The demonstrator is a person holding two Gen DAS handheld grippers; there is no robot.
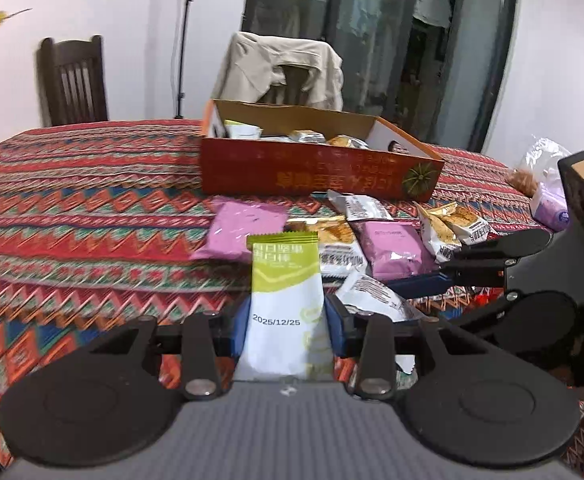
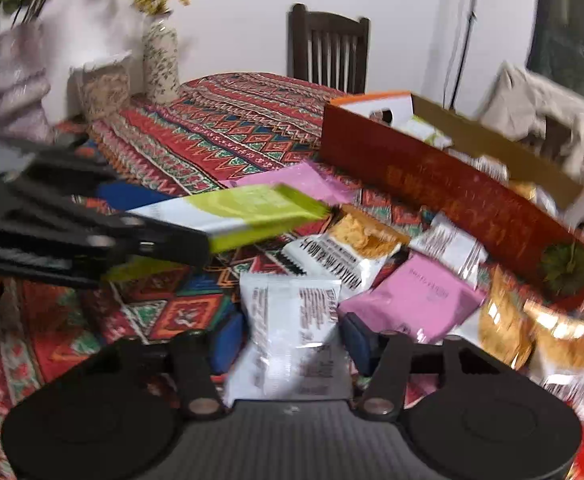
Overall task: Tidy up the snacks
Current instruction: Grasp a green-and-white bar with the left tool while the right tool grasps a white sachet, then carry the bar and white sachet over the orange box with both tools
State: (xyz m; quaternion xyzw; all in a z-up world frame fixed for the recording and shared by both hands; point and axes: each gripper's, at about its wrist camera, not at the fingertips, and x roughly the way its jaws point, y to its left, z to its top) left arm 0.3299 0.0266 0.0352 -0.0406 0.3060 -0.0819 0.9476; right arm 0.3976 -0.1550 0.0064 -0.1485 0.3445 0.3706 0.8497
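My left gripper is shut on a green and white snack bar, held above the table; the bar also shows in the right wrist view. My right gripper is shut on a white snack packet, which also shows in the left wrist view. An open red cardboard box holds a few snacks and stands beyond the pile; it also shows in the right wrist view. Loose packets lie before it: pink ones and gold and white ones.
A patterned red tablecloth covers the table. A chair draped with a beige jacket stands behind the box, a dark wooden chair at the far left. A flowered vase and a plastic bag sit near the table edges.
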